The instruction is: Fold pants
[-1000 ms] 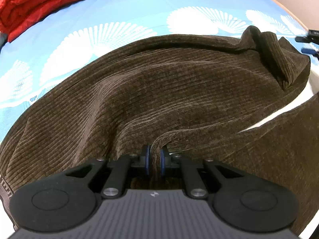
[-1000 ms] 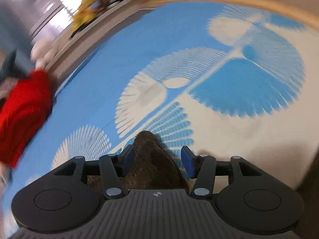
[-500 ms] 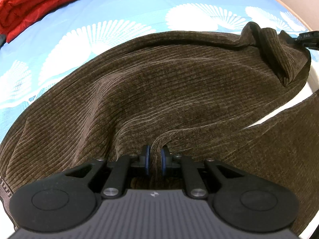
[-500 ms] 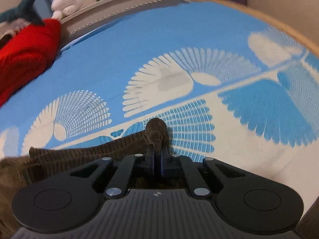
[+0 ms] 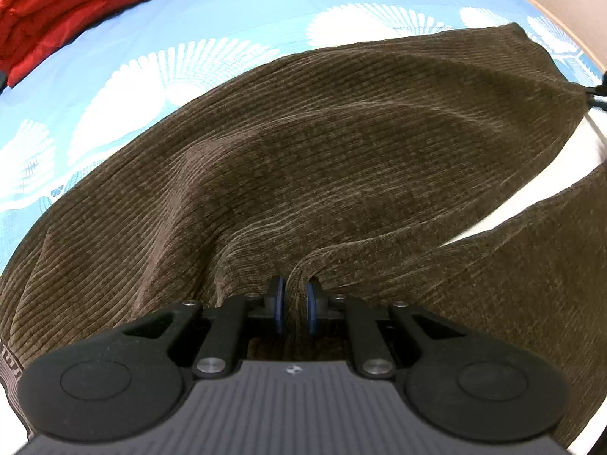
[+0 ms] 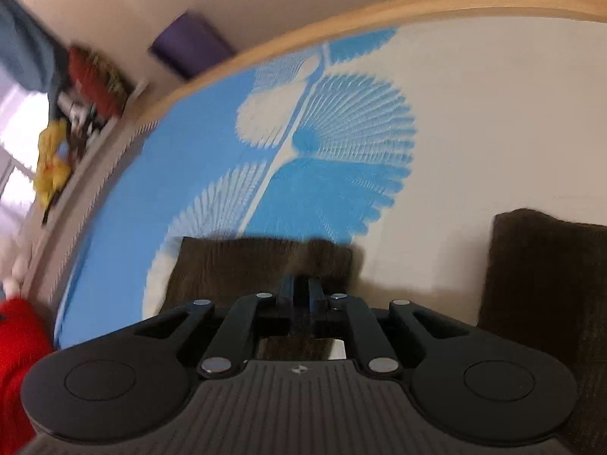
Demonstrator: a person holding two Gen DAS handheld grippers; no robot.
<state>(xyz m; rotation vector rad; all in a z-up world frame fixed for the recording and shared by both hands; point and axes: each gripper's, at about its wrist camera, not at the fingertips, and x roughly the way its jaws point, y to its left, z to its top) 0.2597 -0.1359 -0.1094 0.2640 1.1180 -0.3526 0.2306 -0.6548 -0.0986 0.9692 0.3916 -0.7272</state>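
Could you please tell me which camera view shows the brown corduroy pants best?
The left wrist view: the brown corduroy pants spread sharply across most of the frame, ribs and folds visible. The right wrist view is blurred and shows only the hem ends of the two legs.

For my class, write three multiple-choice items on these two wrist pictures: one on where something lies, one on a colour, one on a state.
1. Where does the red bedding lie in the left wrist view?
A. top left
B. bottom right
C. centre

2. What colour are the pants?
A. white
B. dark brown
C. green

3. What is between the left gripper's pads?
A. nothing
B. a pinch of pants fabric
C. a red strap

Key: 1 A, the red bedding fills the top left corner. 2 B, the pants are dark brown corduroy on the blue sheet. 3 B, the left gripper is shut on a fold.
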